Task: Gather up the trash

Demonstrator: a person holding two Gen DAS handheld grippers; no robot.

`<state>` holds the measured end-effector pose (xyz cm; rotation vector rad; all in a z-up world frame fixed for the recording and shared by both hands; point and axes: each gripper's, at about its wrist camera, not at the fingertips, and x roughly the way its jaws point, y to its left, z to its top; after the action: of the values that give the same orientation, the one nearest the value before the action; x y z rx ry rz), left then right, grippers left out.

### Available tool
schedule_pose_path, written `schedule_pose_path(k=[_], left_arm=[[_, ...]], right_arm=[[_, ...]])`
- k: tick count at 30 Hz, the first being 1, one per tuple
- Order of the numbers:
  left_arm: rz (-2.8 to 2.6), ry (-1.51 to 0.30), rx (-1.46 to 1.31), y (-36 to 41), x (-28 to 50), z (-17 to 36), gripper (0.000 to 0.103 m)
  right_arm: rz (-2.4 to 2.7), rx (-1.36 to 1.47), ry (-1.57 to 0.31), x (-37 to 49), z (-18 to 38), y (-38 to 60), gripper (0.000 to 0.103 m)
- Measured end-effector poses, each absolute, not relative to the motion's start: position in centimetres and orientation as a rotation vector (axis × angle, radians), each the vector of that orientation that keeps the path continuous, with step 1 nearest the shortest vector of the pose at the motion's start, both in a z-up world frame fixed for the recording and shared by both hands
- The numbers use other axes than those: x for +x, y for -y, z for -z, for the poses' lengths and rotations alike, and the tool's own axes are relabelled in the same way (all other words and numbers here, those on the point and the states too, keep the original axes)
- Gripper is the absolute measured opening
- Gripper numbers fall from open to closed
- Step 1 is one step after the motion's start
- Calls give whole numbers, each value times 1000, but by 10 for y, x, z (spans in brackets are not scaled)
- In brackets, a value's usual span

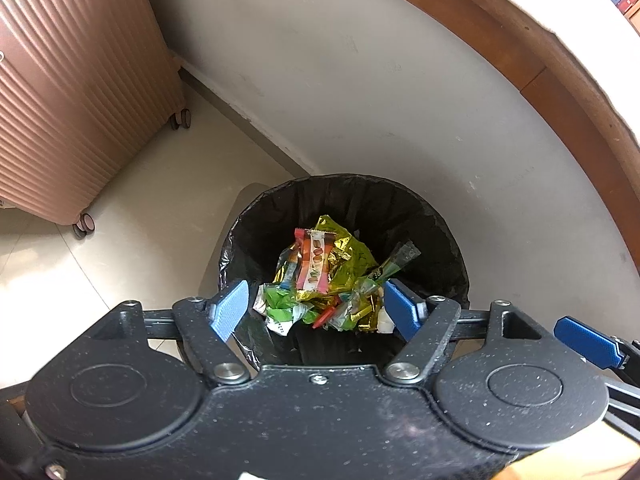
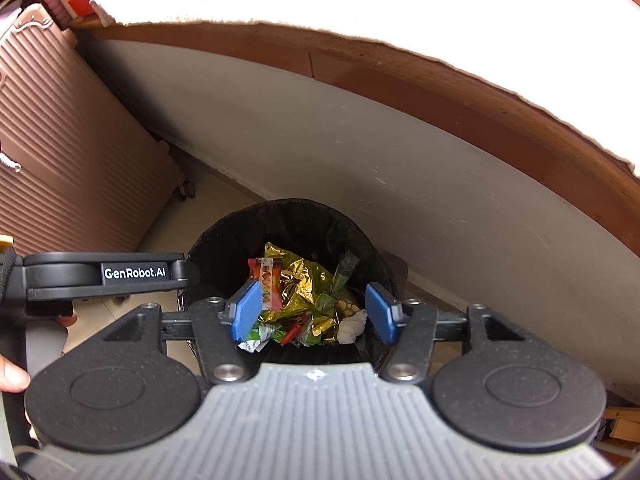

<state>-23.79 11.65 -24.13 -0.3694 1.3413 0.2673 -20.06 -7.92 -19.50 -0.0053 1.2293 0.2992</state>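
Observation:
A round bin with a black liner [image 1: 400,208] [image 2: 224,240] stands on the floor against the white side of a table. Inside lies a heap of crumpled wrappers [image 1: 340,272] [image 2: 304,288]: gold foil, green packets, a red and white snack wrapper, some white paper. My left gripper [image 1: 316,312] hovers over the bin's near rim, open, nothing between its blue pads. My right gripper [image 2: 314,312] hangs over the same bin, also open and empty. The right gripper's blue pad [image 1: 588,342] shows at the right edge of the left wrist view. The left gripper's black body [image 2: 104,274] reaches in from the left of the right wrist view.
A pink ribbed suitcase on wheels [image 1: 72,92] [image 2: 68,152] stands left of the bin on pale floor tiles [image 1: 132,240]. A wooden table edge [image 1: 540,80] [image 2: 400,76] with a white cover overhangs the bin. A hand [image 2: 12,376] grips the left gripper's handle.

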Motion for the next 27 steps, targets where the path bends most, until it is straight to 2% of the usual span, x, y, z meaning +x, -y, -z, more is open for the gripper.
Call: schedule_pose_path(k=[9,27], left_arm=[[-256,-1325,-387,-114,-243,239,80],[-235,-1323,-375,-111,-246,238,84]], right_arm=[[-288,3,-1222,-203,191,78,71],[-287,4,-1222,-202,191,80,72]])
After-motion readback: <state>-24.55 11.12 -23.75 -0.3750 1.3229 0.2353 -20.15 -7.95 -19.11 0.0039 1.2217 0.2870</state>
